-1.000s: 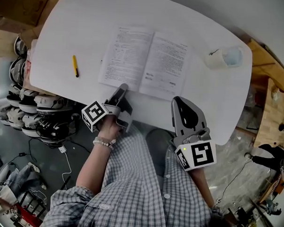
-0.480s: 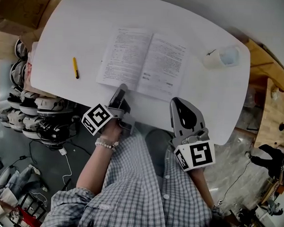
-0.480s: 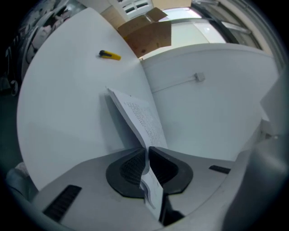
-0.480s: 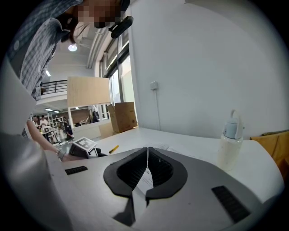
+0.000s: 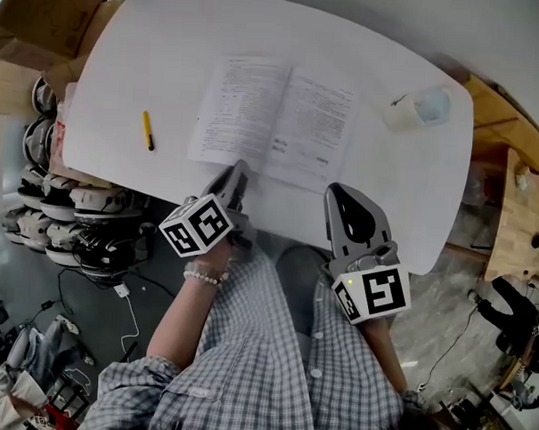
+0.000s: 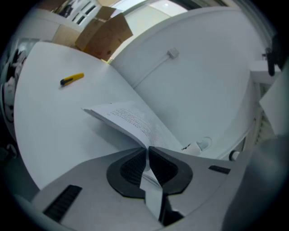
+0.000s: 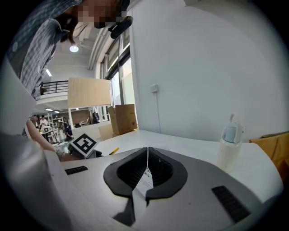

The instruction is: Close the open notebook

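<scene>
Open white printed notebook [image 5: 275,121] on white tabletop [image 5: 142,61], left tongs [image 6: 147,152] just closing, gripping its left page's near edge, right tongs [image 7: 147,153] closed.

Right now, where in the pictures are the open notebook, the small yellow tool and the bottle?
open notebook [image 5: 243,110], head view, on the left page.
small yellow tool [image 5: 147,129], head view, on its middle.
bottle [image 7: 228,148], right gripper view, on its pale body.

White table [image 5: 134,52], yellow pen [image 5: 147,129], white notebook [image 5: 274,121] with black print, grey checked shirt [image 5: 263,370]
</scene>
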The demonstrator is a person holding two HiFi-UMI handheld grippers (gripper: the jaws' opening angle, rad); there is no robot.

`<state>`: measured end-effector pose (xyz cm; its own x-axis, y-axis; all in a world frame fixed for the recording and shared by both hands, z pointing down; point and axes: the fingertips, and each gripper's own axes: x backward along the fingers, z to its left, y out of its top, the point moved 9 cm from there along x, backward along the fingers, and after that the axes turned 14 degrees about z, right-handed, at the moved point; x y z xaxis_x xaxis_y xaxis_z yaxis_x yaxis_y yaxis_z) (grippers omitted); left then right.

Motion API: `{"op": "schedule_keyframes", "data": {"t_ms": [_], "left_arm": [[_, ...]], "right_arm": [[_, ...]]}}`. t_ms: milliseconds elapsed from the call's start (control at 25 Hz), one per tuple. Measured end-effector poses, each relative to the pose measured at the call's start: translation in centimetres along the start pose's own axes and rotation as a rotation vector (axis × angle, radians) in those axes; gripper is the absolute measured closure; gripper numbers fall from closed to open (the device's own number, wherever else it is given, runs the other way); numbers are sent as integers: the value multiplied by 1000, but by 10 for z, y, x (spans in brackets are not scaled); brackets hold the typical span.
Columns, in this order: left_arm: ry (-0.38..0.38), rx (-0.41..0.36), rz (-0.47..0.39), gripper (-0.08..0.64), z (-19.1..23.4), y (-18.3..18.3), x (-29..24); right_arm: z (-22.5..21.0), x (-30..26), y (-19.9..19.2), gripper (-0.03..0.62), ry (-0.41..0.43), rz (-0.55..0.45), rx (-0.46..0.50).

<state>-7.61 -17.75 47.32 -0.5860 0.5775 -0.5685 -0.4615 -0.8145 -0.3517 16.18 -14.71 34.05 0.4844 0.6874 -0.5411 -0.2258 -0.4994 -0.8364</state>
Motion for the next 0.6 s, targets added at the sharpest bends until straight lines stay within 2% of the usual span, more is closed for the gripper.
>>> {"op": "schedule_keyframes", "data": {"t_ms": [440,600], "left_arm": [[162,-517,128,535,-30,1,0],[214,-663,167,535,-35,-1,-3]], "right_arm": [[9,3,1,571,-6,-12,-2],[9,3,0,571,-10,-13,-6]]}}
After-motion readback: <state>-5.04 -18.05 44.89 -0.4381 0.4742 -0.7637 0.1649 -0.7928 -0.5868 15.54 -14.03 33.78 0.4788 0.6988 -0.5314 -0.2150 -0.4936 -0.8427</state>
